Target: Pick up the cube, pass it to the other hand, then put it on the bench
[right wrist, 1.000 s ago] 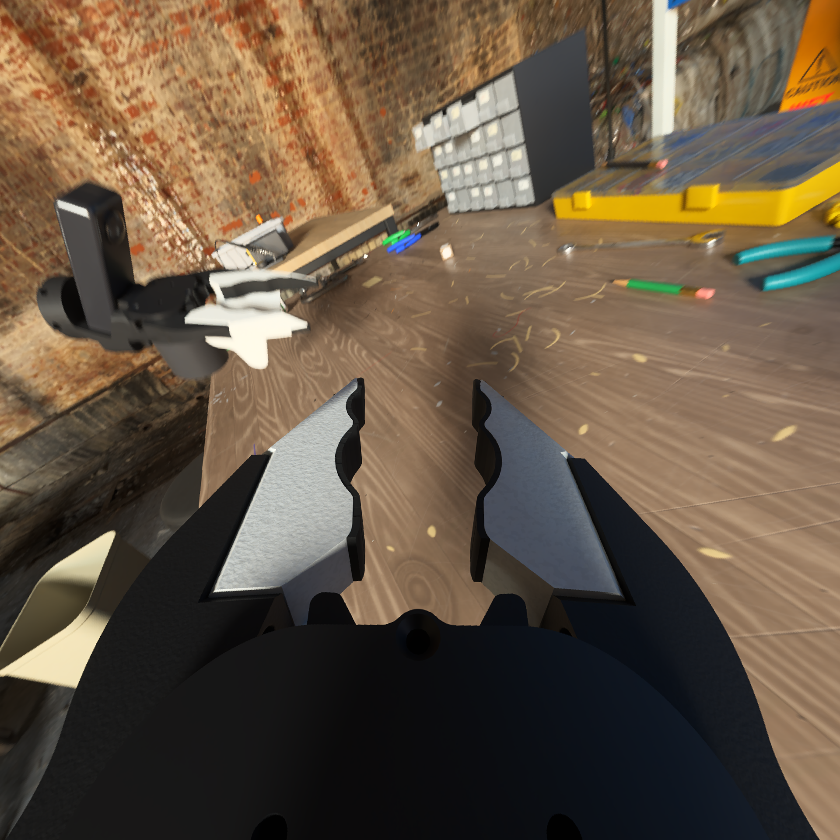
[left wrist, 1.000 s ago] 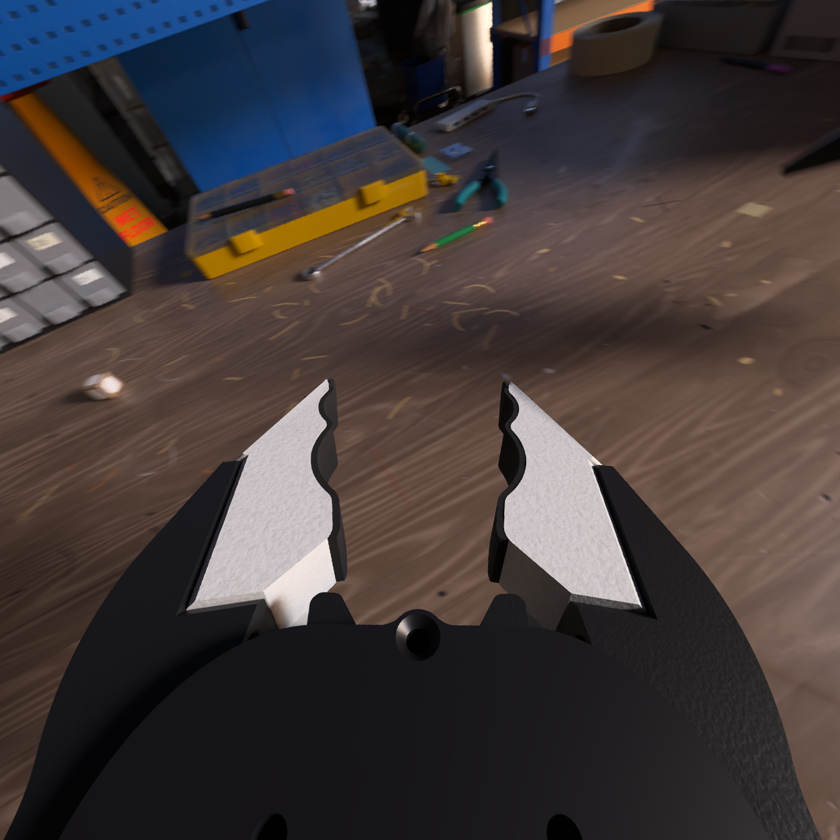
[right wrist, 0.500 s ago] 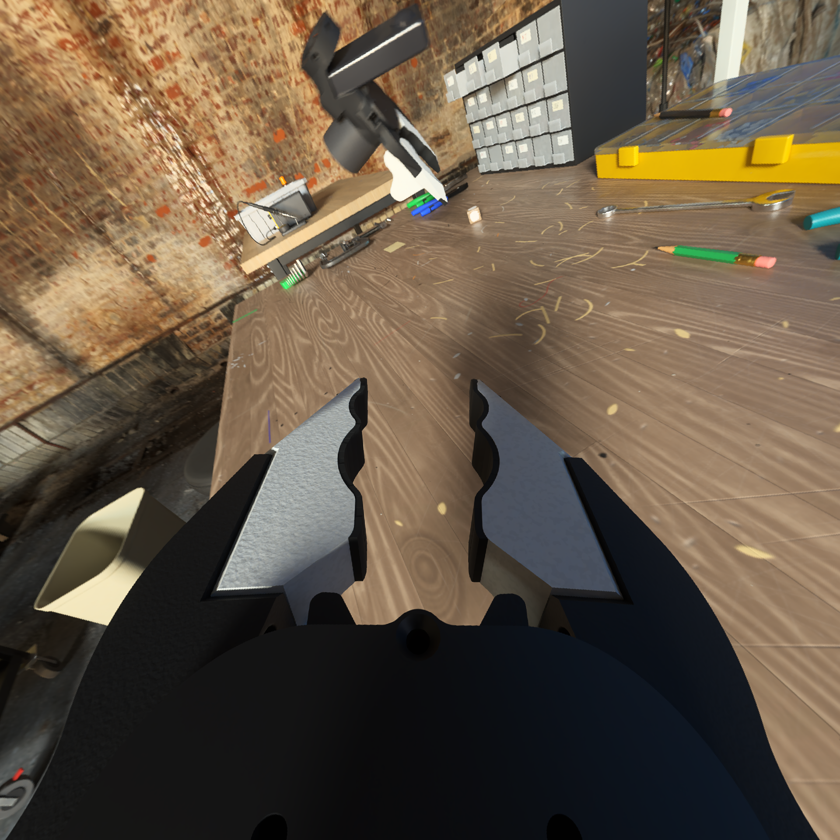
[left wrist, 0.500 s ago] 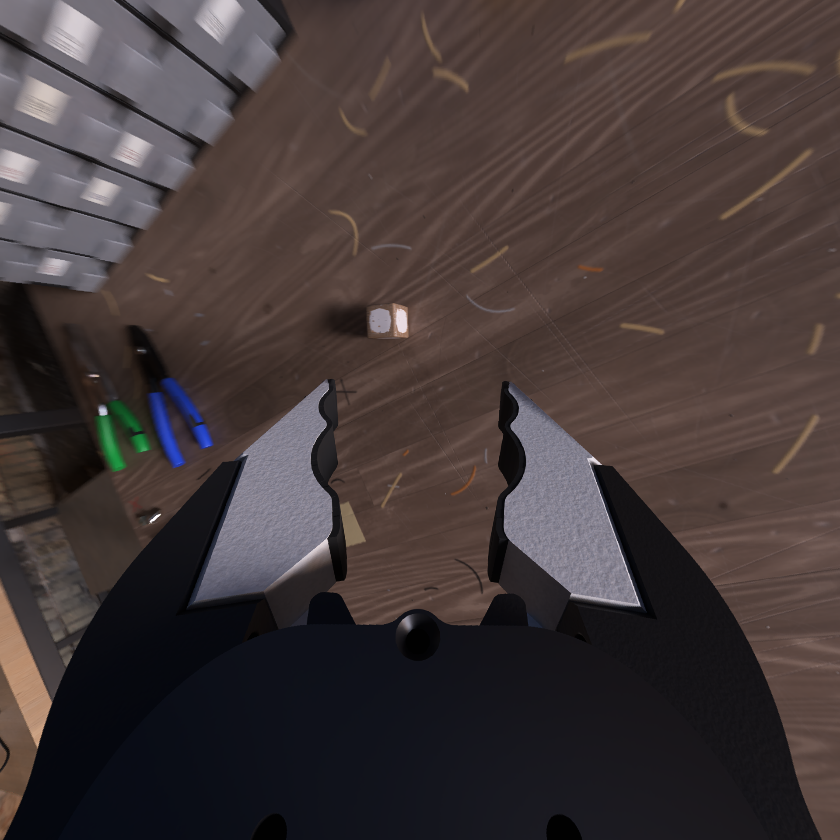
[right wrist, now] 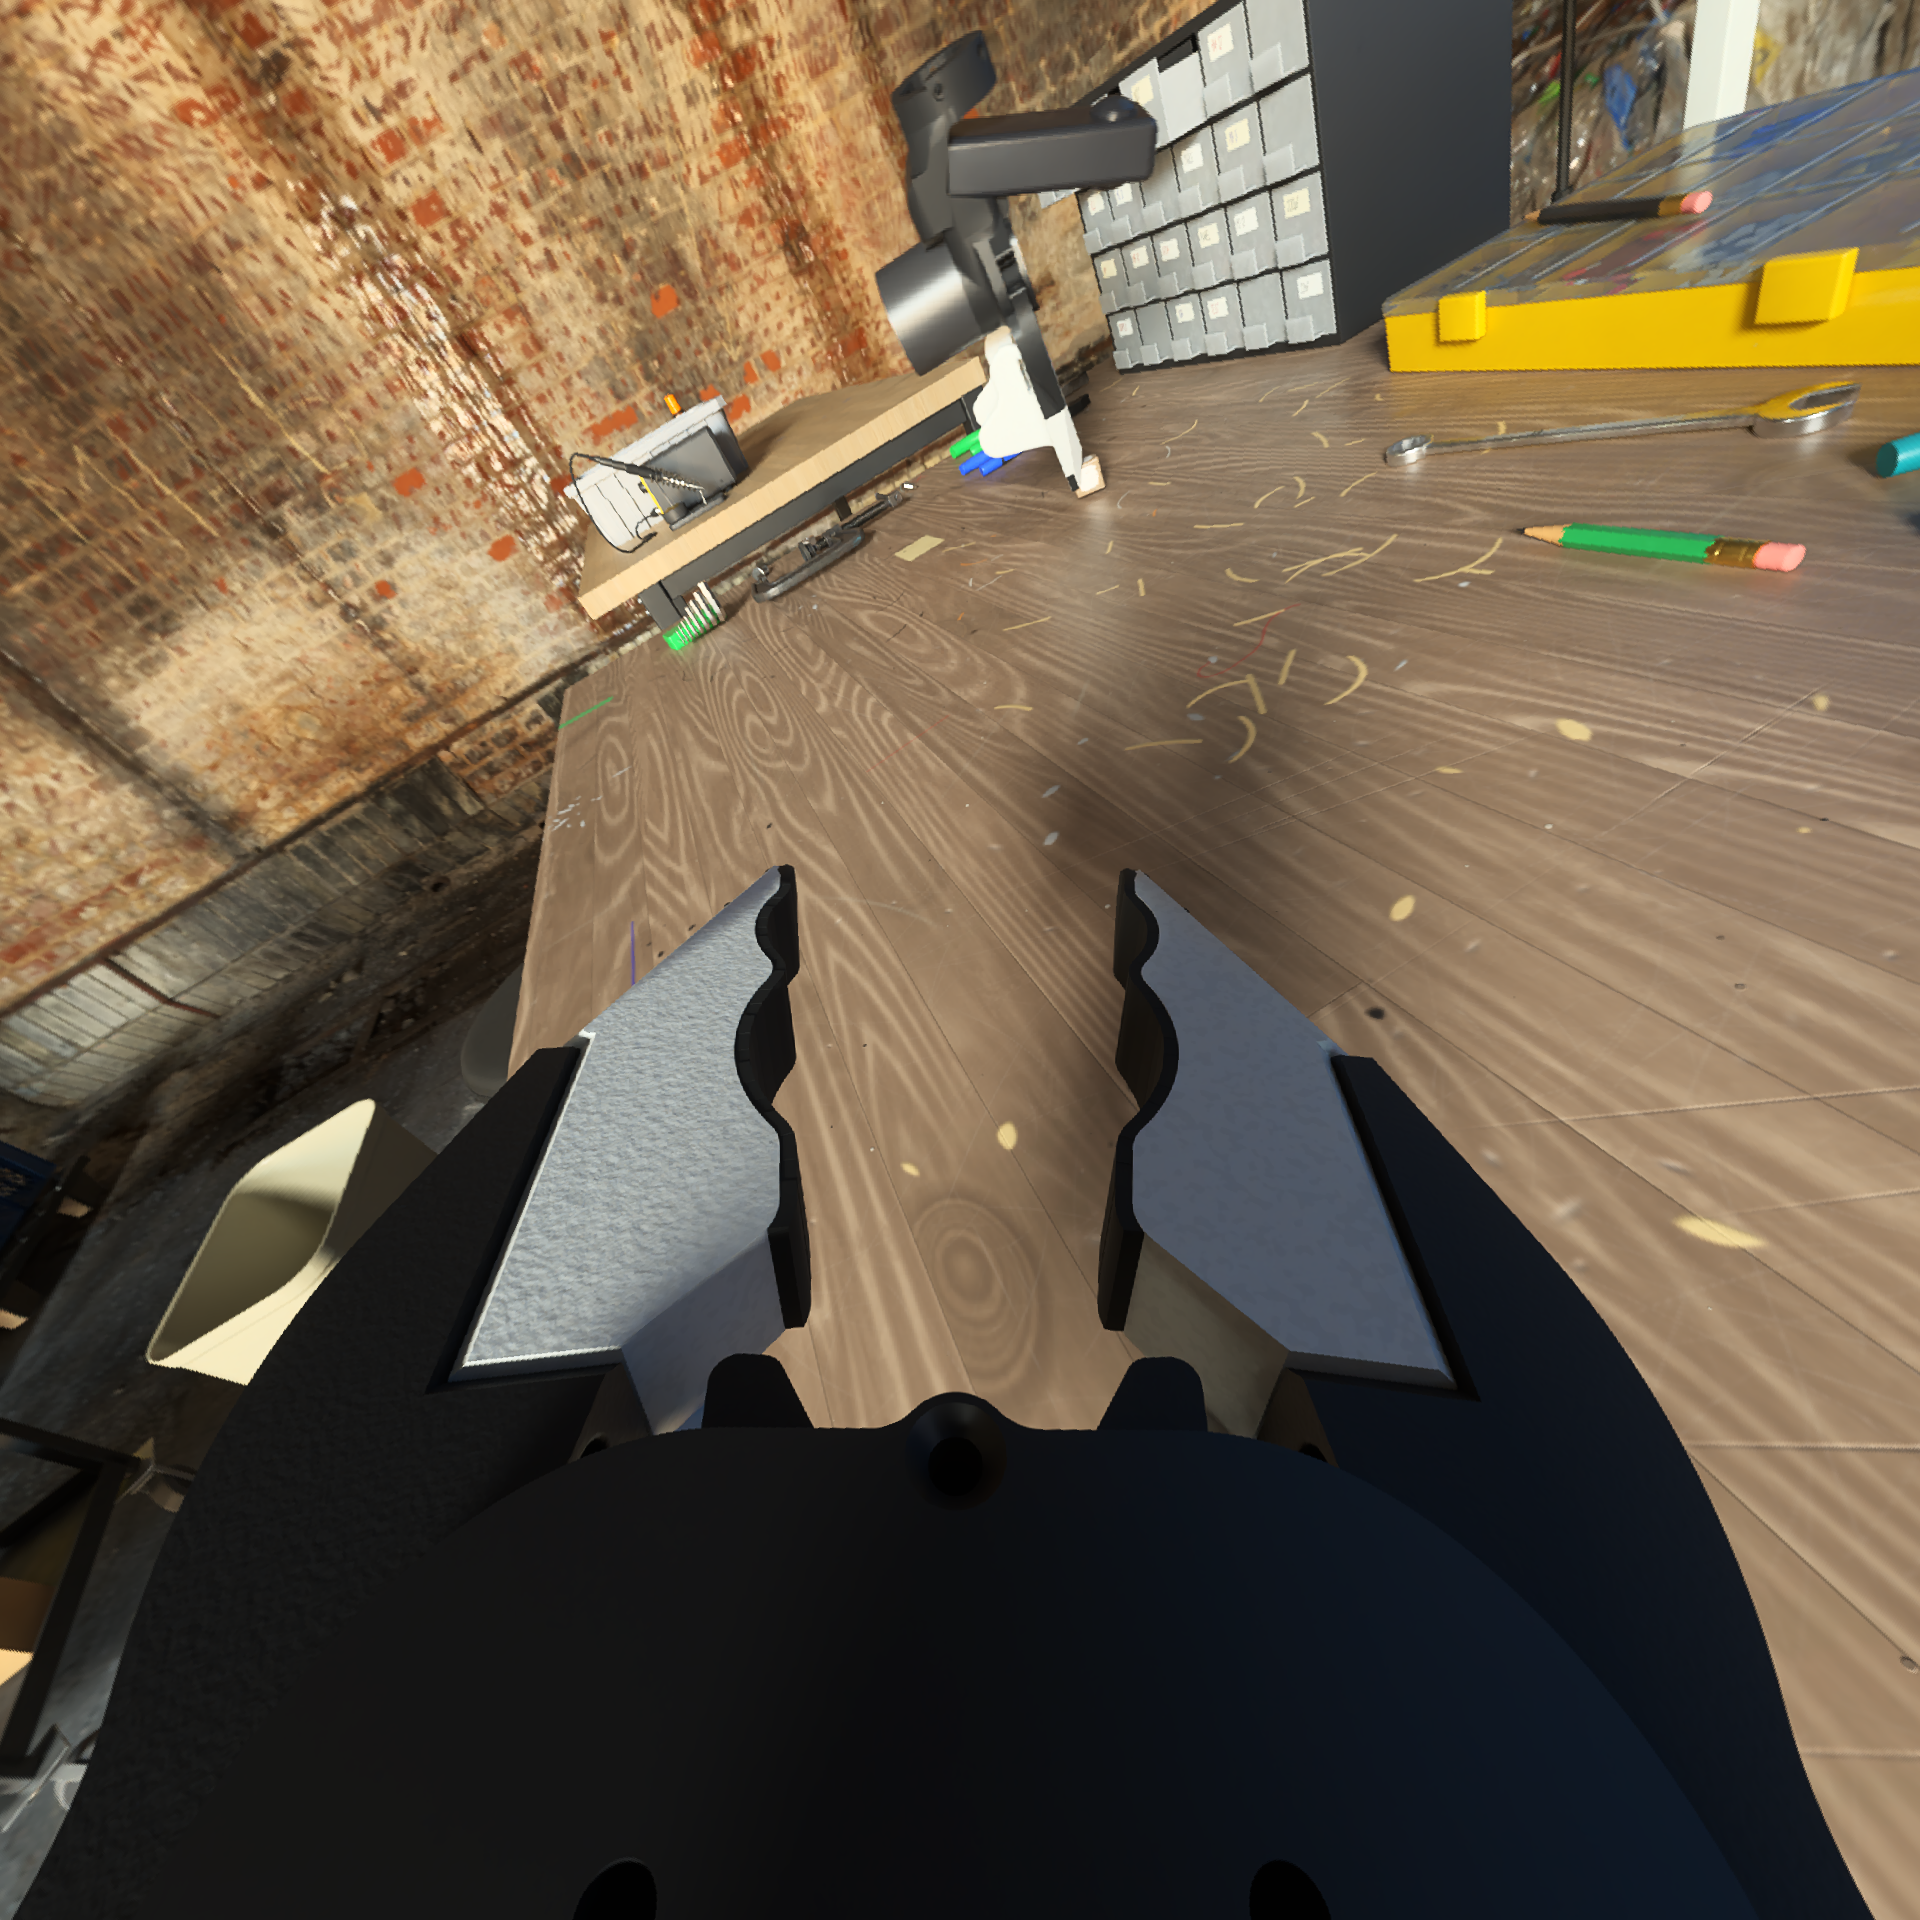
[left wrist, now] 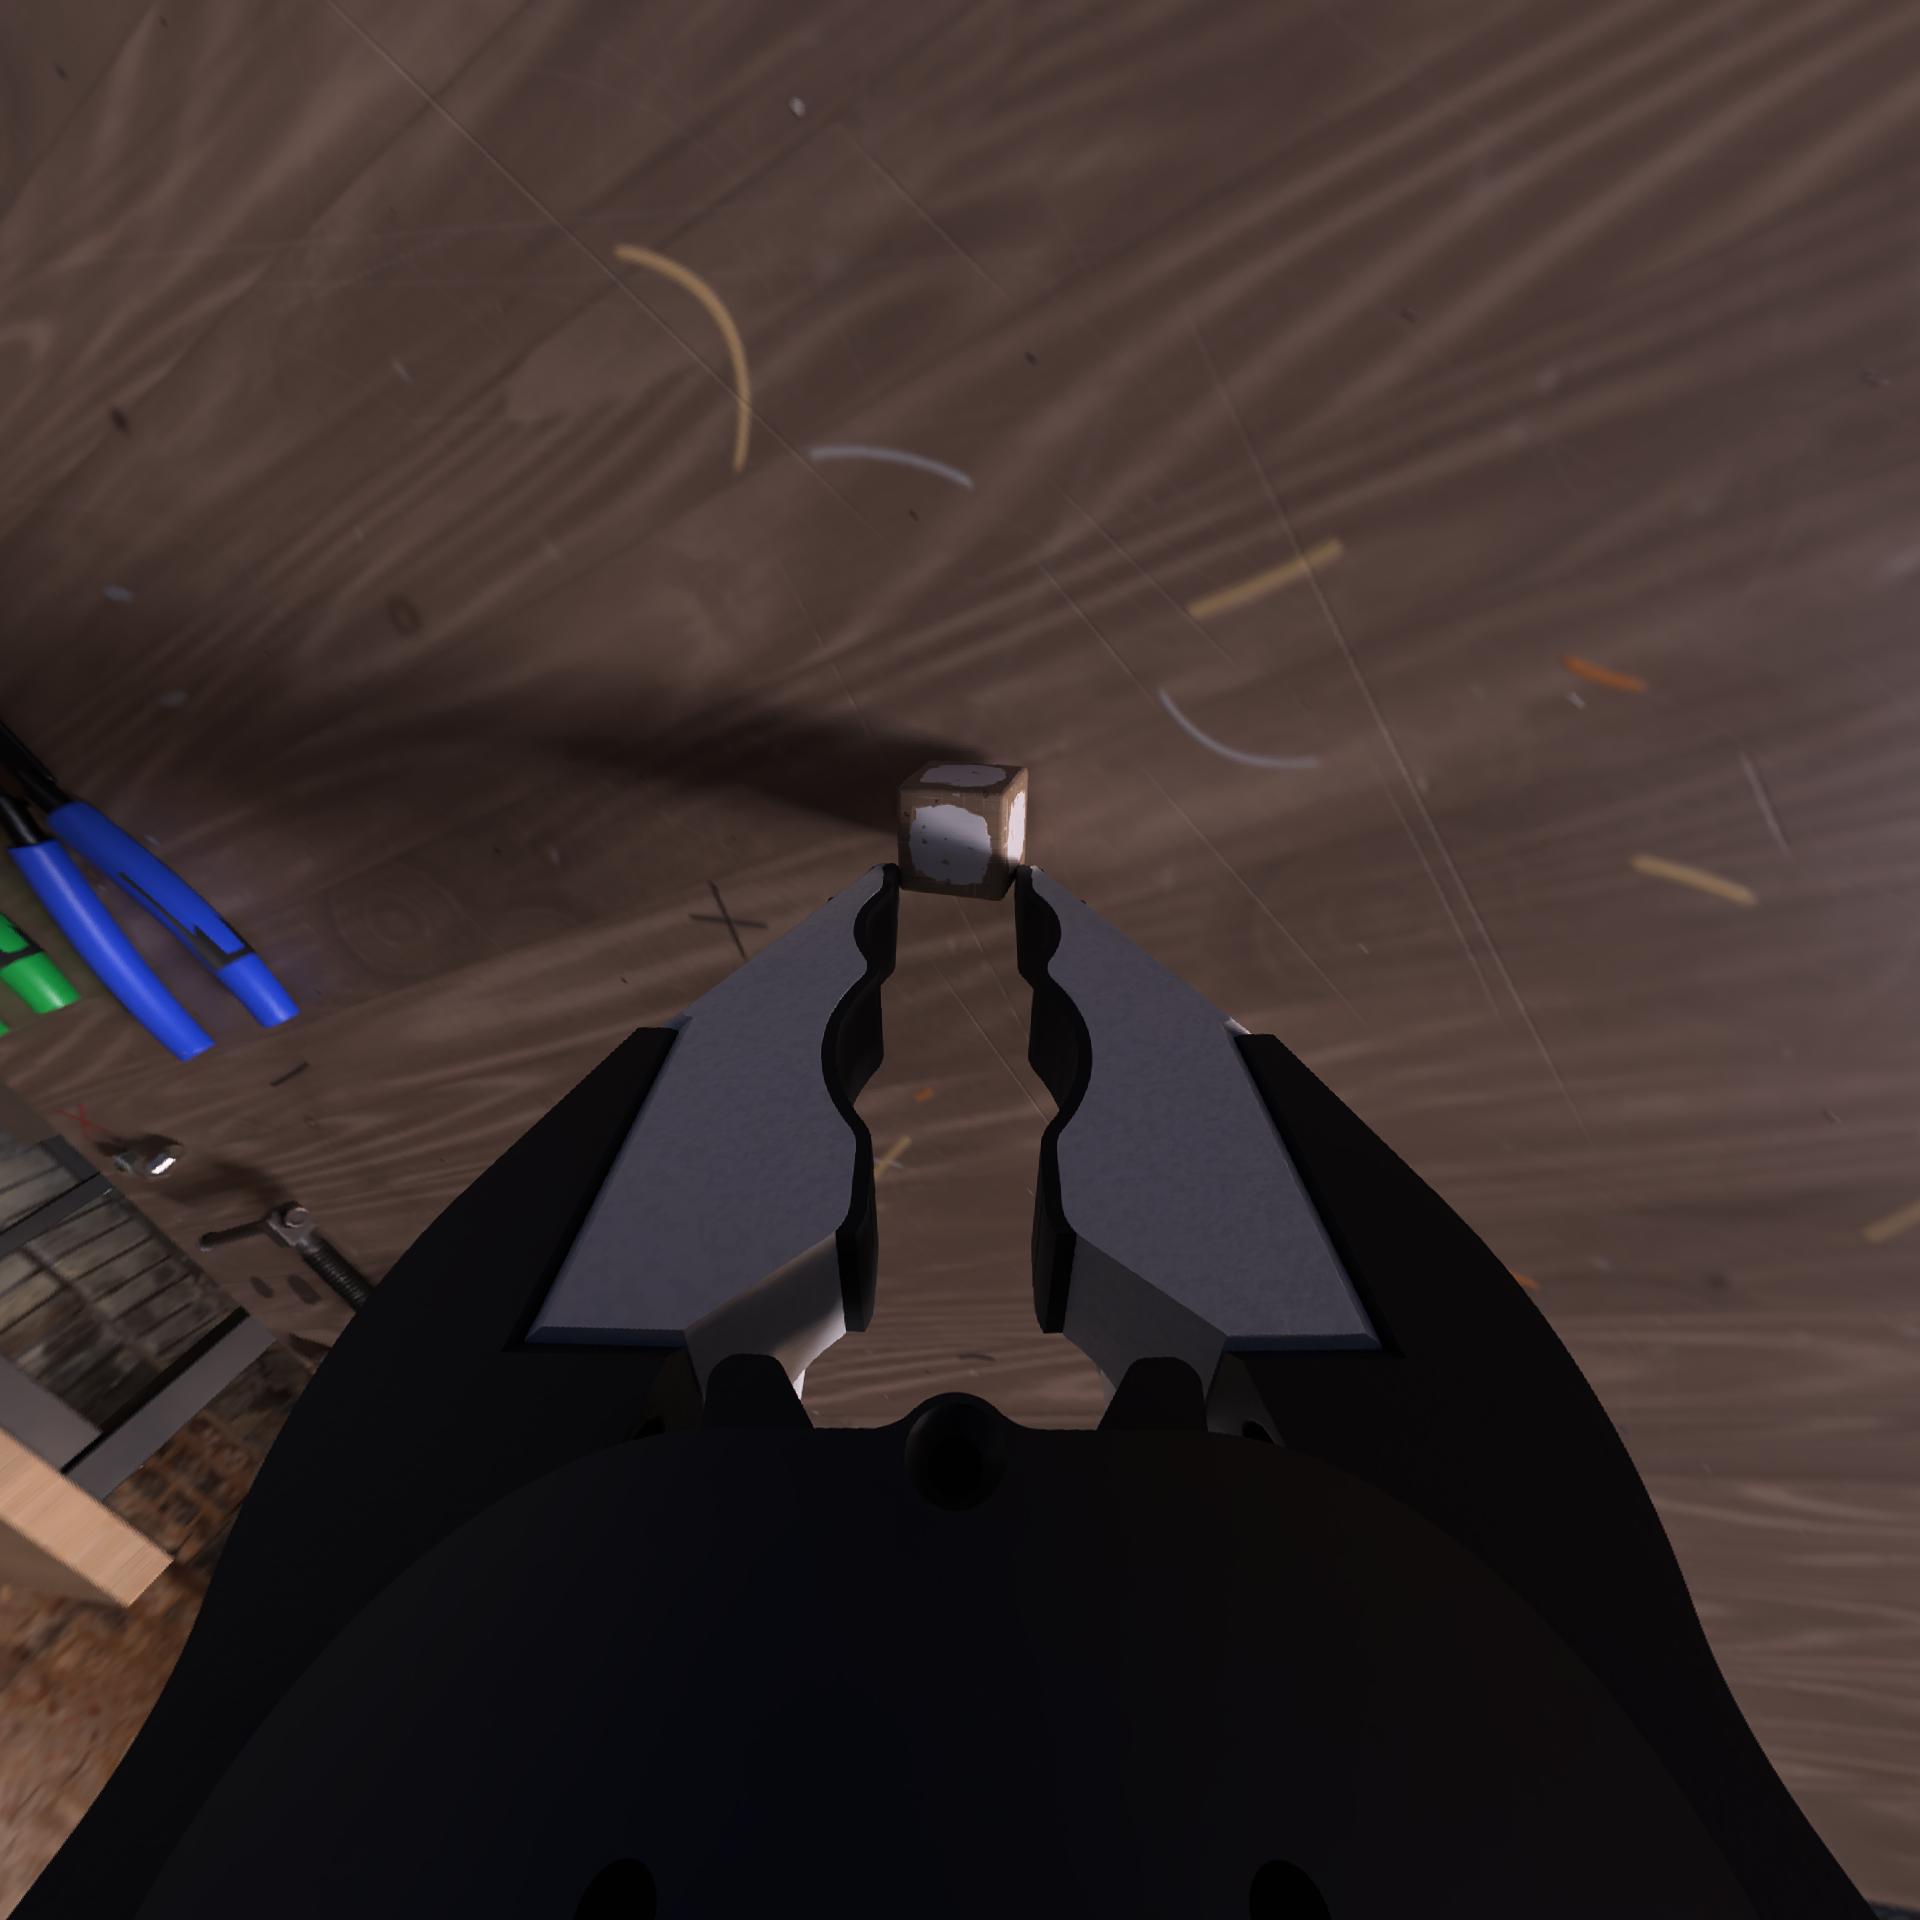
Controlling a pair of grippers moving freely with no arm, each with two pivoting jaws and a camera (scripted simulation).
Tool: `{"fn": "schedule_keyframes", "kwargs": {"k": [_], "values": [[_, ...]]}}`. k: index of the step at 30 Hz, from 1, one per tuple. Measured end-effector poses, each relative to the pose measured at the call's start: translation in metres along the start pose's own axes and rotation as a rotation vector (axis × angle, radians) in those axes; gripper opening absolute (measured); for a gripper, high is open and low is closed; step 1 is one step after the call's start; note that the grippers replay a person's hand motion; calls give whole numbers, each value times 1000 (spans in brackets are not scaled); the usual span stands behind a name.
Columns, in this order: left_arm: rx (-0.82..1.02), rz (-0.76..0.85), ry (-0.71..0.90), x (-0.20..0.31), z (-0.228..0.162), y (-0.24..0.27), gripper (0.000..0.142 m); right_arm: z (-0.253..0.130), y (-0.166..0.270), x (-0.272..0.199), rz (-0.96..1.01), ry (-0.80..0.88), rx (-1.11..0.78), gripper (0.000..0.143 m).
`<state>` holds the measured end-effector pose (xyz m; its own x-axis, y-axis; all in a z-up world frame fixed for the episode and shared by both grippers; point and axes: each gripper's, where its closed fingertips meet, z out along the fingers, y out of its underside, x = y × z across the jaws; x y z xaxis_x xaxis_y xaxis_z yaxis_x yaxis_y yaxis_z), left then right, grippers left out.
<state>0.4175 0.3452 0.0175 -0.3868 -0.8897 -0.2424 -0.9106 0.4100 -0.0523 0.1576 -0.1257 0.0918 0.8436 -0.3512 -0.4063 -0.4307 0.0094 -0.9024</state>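
The cube (left wrist: 961, 828) is small, tan-edged with worn white faces, and rests on the dark wooden bench (left wrist: 1403, 416). My left gripper (left wrist: 956, 875) points down at it, and its fingertips are closed against the cube's near sides. In the right wrist view the left gripper (right wrist: 1075, 470) stands far off over the cube (right wrist: 1089, 479), tips at the bench top. My right gripper (right wrist: 956, 878) is open and empty, low over the near part of the bench (right wrist: 1351, 987).
Blue-handled pliers (left wrist: 135, 925) lie left of the cube, by a raised light-wood shelf (right wrist: 790, 478) carrying a soldering station (right wrist: 665, 473). A grey drawer cabinet (right wrist: 1247, 208), yellow organiser case (right wrist: 1662, 322), wrench (right wrist: 1610, 426) and green pencil (right wrist: 1662, 545) lie beyond. The bench's edge (right wrist: 535, 831) runs at left.
My left gripper swung left, tipped downward, dropped onto the cube and narrowed its fingers around it. My right gripper drifted a little and opened wider.
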Motion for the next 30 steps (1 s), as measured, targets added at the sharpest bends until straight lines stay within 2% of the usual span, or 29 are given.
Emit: {"fn": "schedule_keyframes", "kwargs": {"k": [3, 7, 9, 11, 14, 17, 21, 26, 30], "values": [[79, 21, 23, 16, -22, 11, 22, -1, -2, 1, 10, -5, 10, 60], [365, 90, 10, 48, -78, 31, 22, -5, -7, 4, 11, 8, 31, 60], [590, 87, -37, 65, -116, 39, 22, -6, -10, 6, 38, 7, 47, 60], [889, 82, -30, 92, -162, 48, 22, -6, -15, 6, 96, -15, 71, 61], [1271, 155, 107, 157, -226, 67, 22, -2, -28, -2, 256, -124, 118, 62], [1476, 333, 271, 239, -263, 82, 22, 9, -45, -21, 435, -297, 130, 65], [1533, 585, 390, 335, -273, 87, 22, 32, -54, -54, 594, -506, 75, 68], [1495, 793, 431, 402, -263, 82, 22, 54, -60, -80, 685, -647, 48, 68], [1484, 875, 440, 427, -261, 80, 22, 59, -56, -77, 714, -654, 51, 52]]}}
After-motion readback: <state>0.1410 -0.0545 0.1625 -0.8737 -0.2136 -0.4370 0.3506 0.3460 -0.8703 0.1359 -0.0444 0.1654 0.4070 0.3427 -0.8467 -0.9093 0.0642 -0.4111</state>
